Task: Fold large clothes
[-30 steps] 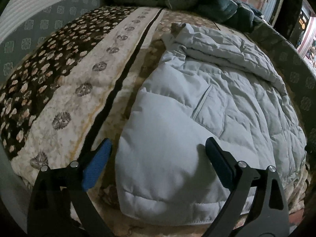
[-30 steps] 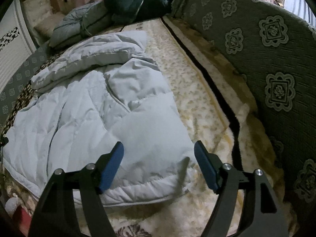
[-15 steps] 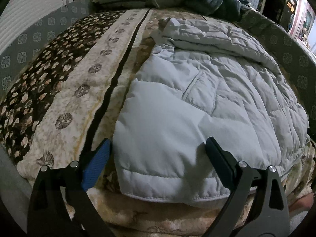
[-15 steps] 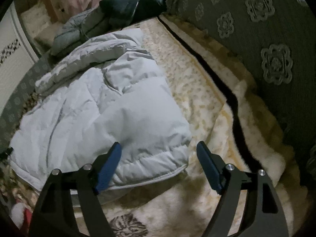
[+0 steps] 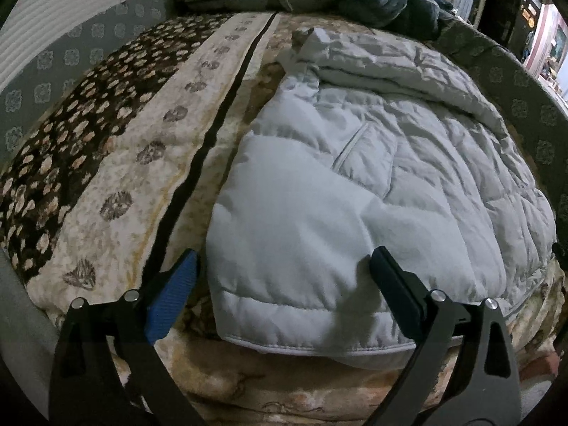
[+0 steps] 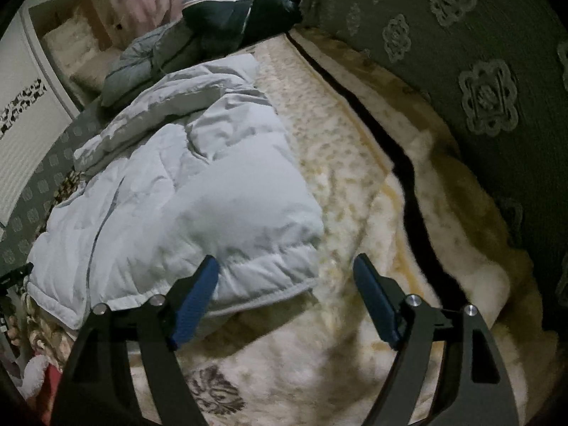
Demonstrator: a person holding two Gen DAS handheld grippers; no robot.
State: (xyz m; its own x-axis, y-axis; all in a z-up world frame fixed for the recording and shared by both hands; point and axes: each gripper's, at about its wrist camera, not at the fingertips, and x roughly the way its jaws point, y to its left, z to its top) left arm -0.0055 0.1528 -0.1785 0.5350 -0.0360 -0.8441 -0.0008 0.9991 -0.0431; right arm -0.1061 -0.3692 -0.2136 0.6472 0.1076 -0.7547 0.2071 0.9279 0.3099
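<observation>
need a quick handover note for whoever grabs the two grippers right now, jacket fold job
Left gripper: open, empty, over the near left corner of the pale puffer jacket, hem between its fingers, no pad pressing.
Right gripper: open, empty, at the jacket's near right hem corner.
Jacket lies flat on the patterned blanket, one sleeve folded across the top. Dark jackets are piled at the far end.
Done: jacket laid out, sleeve tucked in.
Left: probably grip both hem corners and fold the bottom up toward the collar.

Pale grey puffer jacket [image 5: 355, 184] lying flat on bed, sleeve folded across.
</observation>
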